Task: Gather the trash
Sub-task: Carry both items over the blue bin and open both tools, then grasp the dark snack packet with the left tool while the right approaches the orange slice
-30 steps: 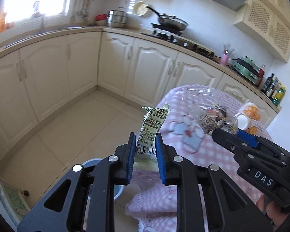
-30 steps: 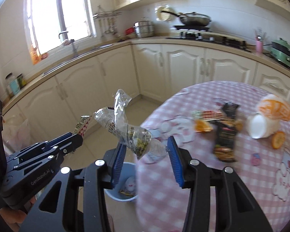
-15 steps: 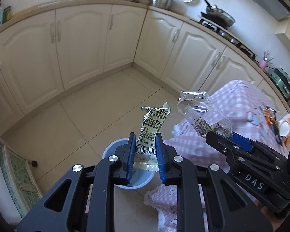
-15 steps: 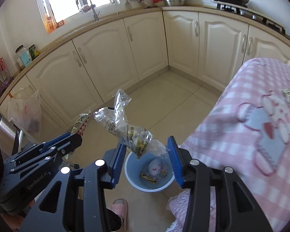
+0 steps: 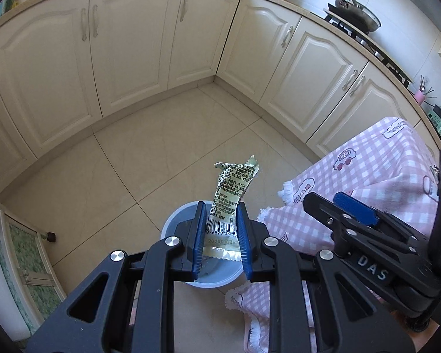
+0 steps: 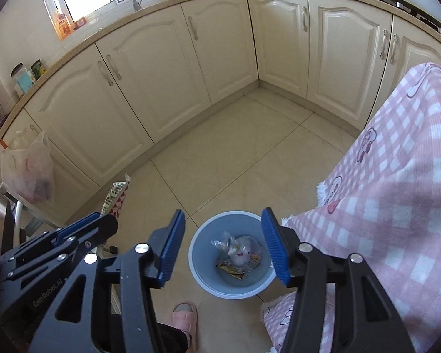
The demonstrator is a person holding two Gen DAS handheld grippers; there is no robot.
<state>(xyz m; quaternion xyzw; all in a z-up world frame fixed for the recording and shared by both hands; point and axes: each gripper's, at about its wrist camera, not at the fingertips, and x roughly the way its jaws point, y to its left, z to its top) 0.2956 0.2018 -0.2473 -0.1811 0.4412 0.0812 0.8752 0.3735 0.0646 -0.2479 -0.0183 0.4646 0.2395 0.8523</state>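
a: cream cabinets (image 6: pixel 167 82) curve round the far side of a tiled floor (image 5: pixel 161 147), beyond both grippers. what's furthest left?

b: a plastic bag (image 6: pixel 26 170) hanging well off to the left of the right gripper. nearer in, the left gripper (image 5: pixel 220 232) is clamped on a wrapper (image 5: pixel 230 197), which stands upright between its blue pads (image 5: pixel 198 235).

a: how does that wrapper look?

b: pale yellow-green, crinkled, dense black print and a barcode on it, top edge torn and curled. from the right wrist view only its red-and-white checked side (image 6: pixel 116 197) shows.

a: and below?

b: a light blue bin (image 6: pixel 200 276) sits on the floor straight under the wrapper and between the fingers of the right gripper (image 6: pixel 223 248), whose jaws are spread wide with nothing in them. crumpled clear plastic (image 6: pixel 229 245) and other scraps lie inside the bin.

a: to the right?

b: a pink checked tablecloth (image 6: pixel 397 176) hangs just beside the bin.
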